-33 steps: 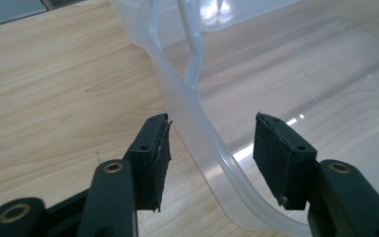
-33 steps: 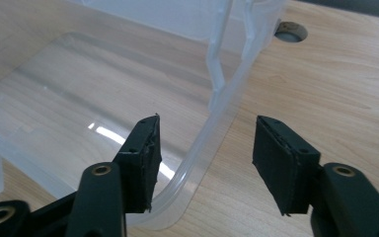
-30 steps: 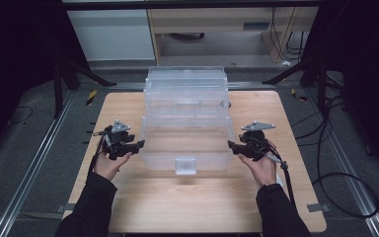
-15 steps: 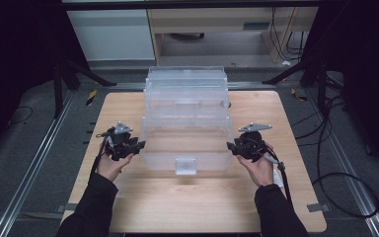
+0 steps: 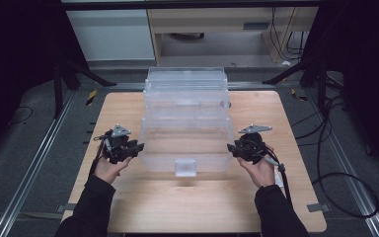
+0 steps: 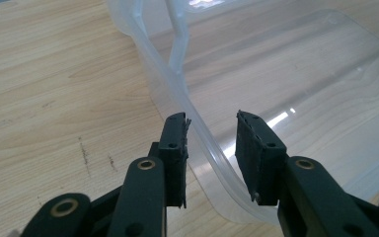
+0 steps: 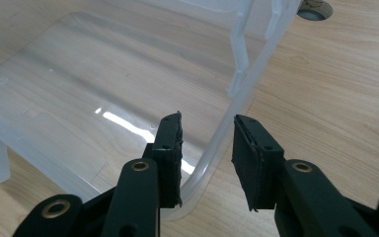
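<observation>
A clear plastic storage box (image 5: 186,94) stands mid-table, and its flat clear lid panel (image 5: 185,143) lies toward me with a latch tab (image 5: 185,168) at the front. My left gripper (image 5: 139,146) is at the panel's left edge. There the left gripper (image 6: 211,123) is open, and the raised rim (image 6: 177,84) runs up between its jaws. My right gripper (image 5: 230,147) is at the right edge. The right gripper (image 7: 207,126) is open too, straddling the rim (image 7: 242,79). Neither pair of pads presses the plastic.
The wooden table (image 5: 128,103) has bare strips left and right of the box and a wide bare band in front. A round grommet (image 7: 316,7) sits in the tabletop beyond the box. Cables (image 5: 340,163) loop on the floor at the right.
Both grippers have edged slightly inward and toward me, closing in on the panel's side rims. The box has not moved.
</observation>
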Demonstrator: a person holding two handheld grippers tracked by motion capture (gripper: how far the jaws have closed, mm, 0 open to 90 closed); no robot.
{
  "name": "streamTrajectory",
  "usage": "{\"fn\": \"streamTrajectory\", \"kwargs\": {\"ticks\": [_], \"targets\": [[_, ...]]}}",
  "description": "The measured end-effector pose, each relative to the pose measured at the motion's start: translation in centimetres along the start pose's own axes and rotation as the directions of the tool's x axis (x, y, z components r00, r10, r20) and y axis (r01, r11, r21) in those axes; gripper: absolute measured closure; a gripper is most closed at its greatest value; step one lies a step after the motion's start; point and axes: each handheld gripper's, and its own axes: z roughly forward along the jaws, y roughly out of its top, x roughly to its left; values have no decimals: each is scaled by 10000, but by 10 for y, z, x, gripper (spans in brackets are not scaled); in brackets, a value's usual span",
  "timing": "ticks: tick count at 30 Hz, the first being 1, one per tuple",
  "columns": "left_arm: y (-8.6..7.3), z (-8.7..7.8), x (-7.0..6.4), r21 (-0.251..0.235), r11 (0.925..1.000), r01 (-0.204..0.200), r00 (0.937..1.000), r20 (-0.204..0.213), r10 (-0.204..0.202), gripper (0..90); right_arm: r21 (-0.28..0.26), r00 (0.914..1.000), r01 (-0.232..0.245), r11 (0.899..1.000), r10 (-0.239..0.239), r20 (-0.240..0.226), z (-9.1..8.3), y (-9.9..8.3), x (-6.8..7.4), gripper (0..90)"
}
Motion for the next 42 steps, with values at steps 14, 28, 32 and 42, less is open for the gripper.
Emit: {"fn": "streamTrajectory", "kwargs": {"ticks": [14,28,32,42], "targets": [[-4,-7,-3,-26,9997,-246,9997,81,246,618,57,9992,360,9993,-361,165,-3,-3,6,563],[-5,-32,17,-355,9993,-109,9988,-486,92,401,-475,9977,256,9985,-225,645,-29,-3,-16,322],[-12,-32,26,-290,9996,68,9983,-585,-85,380,-523,9959,49,9986,-1,904,-39,-9,-28,285],[-21,-26,36,77,9998,189,9978,-643,-184,347,-384,9918,-314,9988,359,1226,-54,-21,-45,209]]}}
